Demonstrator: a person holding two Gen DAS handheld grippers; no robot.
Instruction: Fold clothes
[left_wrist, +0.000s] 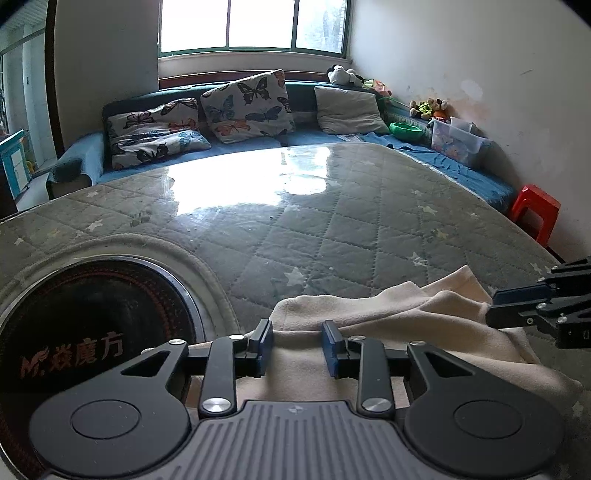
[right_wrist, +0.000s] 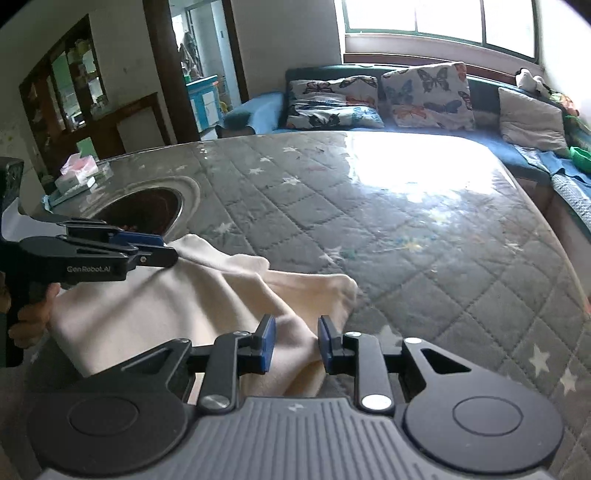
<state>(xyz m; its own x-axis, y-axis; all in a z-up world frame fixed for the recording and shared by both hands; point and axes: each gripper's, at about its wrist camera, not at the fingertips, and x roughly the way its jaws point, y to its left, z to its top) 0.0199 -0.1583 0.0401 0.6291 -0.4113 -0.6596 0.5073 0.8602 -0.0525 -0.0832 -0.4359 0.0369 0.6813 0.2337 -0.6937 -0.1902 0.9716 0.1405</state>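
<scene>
**Cream garment: fold incomplete**

The cream garment (right_wrist: 192, 295) lies bunched at the lower centre of both frames on the quilted table cover (right_wrist: 406, 236). Left gripper (left_wrist: 297, 345) and right gripper (right_wrist: 293, 343): jaws apart, cloth between them, not clamped. Judgement: flattening and final folds remain.

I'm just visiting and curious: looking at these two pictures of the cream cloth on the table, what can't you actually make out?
- What garment the cream cloth is: bunched, and its near part is covered by the right gripper body in the right wrist view.
- Its near edge in the left wrist view: hidden under the left gripper.
- The burner logo: partly cut off by that gripper.
- Toys on the bench: too small.
</scene>
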